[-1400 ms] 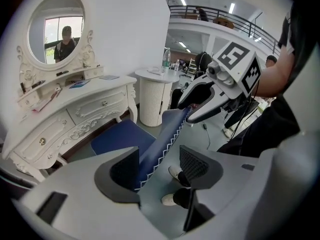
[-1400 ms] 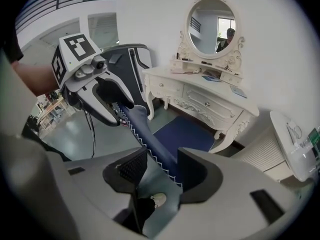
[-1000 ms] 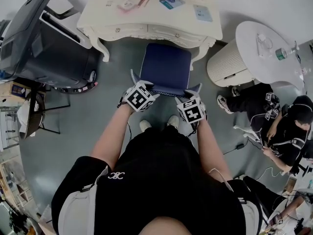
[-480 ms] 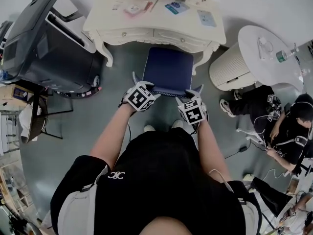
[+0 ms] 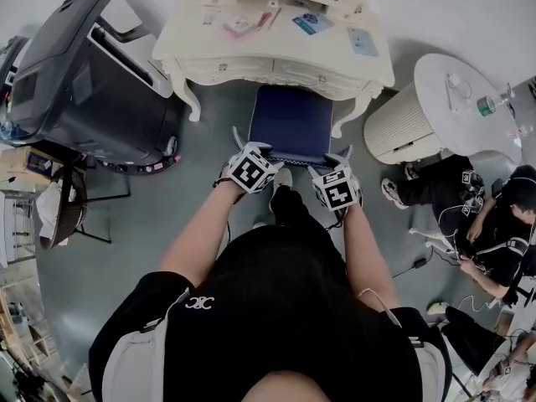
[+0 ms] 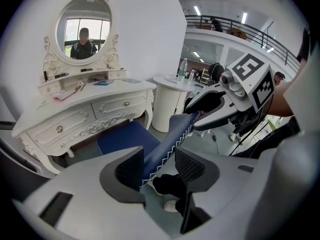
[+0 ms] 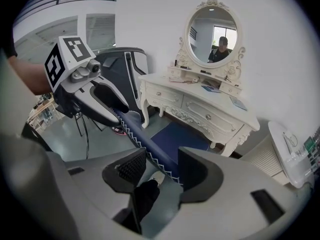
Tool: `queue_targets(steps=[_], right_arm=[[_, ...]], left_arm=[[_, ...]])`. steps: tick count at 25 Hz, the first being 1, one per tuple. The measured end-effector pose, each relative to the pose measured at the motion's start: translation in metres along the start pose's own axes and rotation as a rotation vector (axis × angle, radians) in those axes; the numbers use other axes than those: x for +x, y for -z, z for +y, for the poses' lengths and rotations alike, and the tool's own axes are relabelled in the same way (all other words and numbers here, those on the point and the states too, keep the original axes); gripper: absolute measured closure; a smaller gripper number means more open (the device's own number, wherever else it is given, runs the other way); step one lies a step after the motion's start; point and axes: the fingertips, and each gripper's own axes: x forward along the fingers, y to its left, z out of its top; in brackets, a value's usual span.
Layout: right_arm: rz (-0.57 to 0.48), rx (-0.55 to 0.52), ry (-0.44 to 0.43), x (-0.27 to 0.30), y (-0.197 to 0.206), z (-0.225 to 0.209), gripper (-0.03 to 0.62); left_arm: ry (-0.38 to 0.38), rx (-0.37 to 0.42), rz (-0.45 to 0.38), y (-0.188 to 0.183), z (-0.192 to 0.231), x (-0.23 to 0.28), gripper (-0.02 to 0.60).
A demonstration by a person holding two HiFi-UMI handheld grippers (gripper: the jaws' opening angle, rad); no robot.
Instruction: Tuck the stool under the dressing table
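- The stool (image 5: 289, 122) has a square, padded seat in deep navy blue. A white zigzag trim runs along the lower line of its side band, seen plainly in both gripper views.
- The seat stands on the grey floor (image 5: 151, 224) between the curved front legs of the white dressing table (image 5: 276, 64). Its far edge lies right at the table's drawer front, and most of the seat is out in the open in front of it.
- The left claw (image 6: 160, 166) stands apart, astride the seat's near edge at its left corner. The blue band lies against the left pad, while floor and a dark trouser leg show between the trim and the right pad.
- The right claw (image 7: 162, 169) is likewise spread over the same edge at the right corner. The trim runs close beside its right pad, with a gap on the left where a white shoe (image 7: 157, 178) shows.
- From the head view both claws point down and forward at the stool's near side, arms stretched out, one foot set forward between them.
- The table is cream-white with carved scrollwork, two drawers with round knobs, and an oval mirror (image 6: 84, 29) above a small shelf.
- A ribbed white side table (image 5: 394, 124) stands just right of it, and a dark grey machine (image 5: 84, 82) stands to the left.
- Another person (image 5: 494, 216) sits on the floor at the far right.
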Motion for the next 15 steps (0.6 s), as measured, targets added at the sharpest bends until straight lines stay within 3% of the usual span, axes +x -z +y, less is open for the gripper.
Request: queue_targets(steps=[7,15], right_arm=[[-0.007,-0.048,-0.023,0.023,-0.030,-0.008,0.387],[-0.017,-0.021,-0.037,0.055,-0.054,-0.015,0.388]], left_arm=[[0.019,-0.040,0.003,-0.005,0.031,-0.002,0.402],[0.024,-0.039,0.015,-0.014,0.072,0.001,0.408]])
